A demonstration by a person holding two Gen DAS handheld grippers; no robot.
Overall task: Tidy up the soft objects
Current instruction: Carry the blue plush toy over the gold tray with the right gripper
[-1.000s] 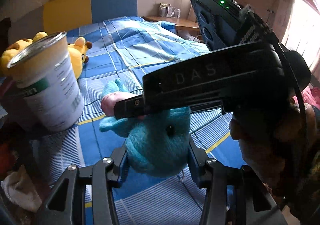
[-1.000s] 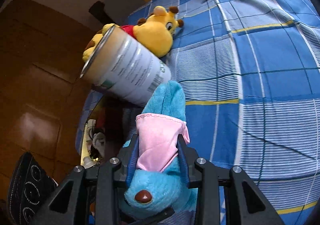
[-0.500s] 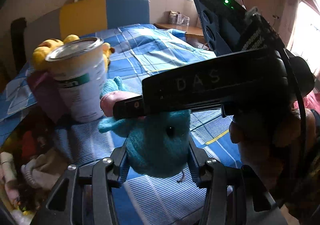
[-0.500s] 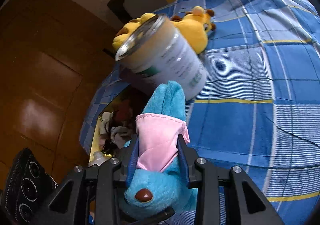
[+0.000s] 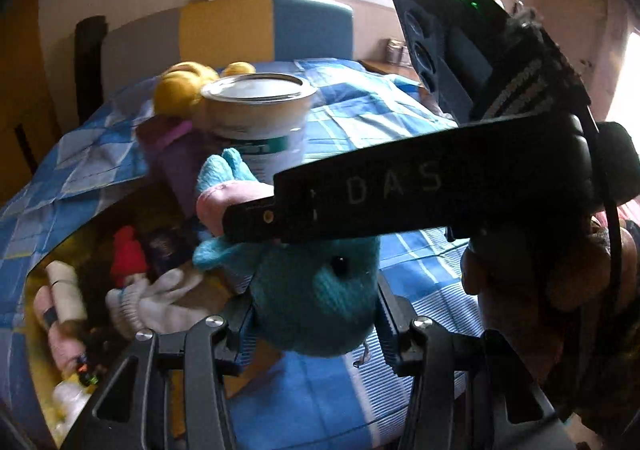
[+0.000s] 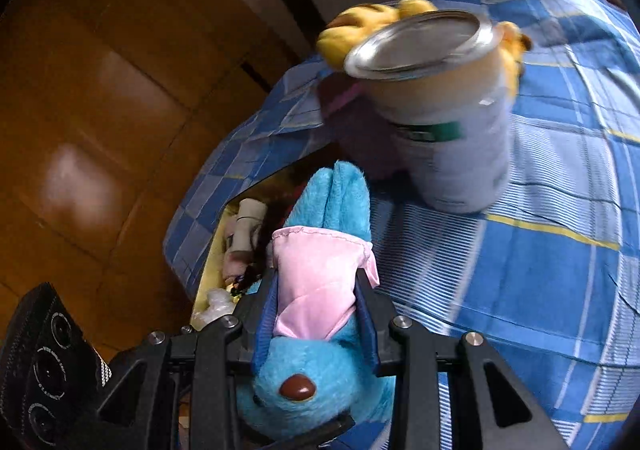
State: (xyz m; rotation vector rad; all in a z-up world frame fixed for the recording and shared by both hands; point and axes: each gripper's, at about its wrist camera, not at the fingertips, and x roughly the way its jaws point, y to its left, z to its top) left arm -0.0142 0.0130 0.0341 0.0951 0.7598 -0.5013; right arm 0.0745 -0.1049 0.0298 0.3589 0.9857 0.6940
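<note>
Open container at bed's edge: far left in the left wrist view, a dark opening beside the bed, full of jumbled things; a white glove, a red cloth item and a pale roll show inside.
Yellow plush: on the bed behind the tin, partly hidden by it.
Tin can: upright on the blue checked bed cover, near the edge, its silver lid closed; a purple item leans against its left side.
Blue plush toy: raised off the bed, between both tools, above the bed's edge close to the open container; its pink-lined ear points toward the tin.
Left tool: clenched on the blue plush toy's round body, fingers pressing in from either side.
Right tool: clenched on the pink-lined ear, just above the toy's brown nose; in the left wrist view its black body crosses over the toy.
Person's hand: at the right, wrapped round the right tool's handle.
Wooden panelling: fills the left of the right wrist view, beyond the bed.
</note>
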